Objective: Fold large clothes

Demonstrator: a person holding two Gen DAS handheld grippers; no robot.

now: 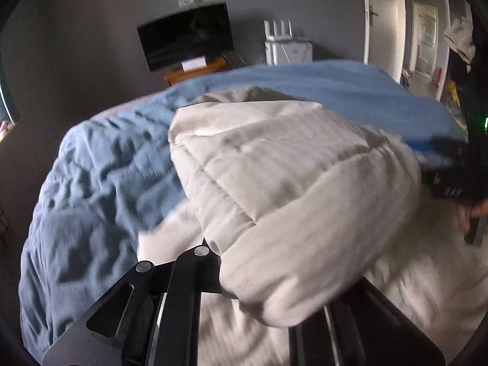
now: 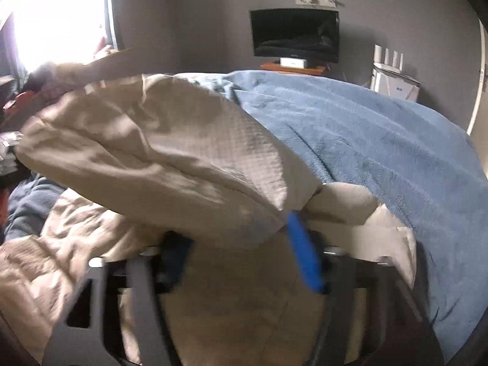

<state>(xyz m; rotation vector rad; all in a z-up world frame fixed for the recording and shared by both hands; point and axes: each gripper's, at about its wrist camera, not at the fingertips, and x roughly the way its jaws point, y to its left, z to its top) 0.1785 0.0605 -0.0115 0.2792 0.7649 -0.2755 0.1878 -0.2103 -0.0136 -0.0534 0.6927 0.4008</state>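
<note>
Draping over both tools, cream garment (image 1: pixel 289 183) above blue blanket (image 1: pixel 106 167).
</note>
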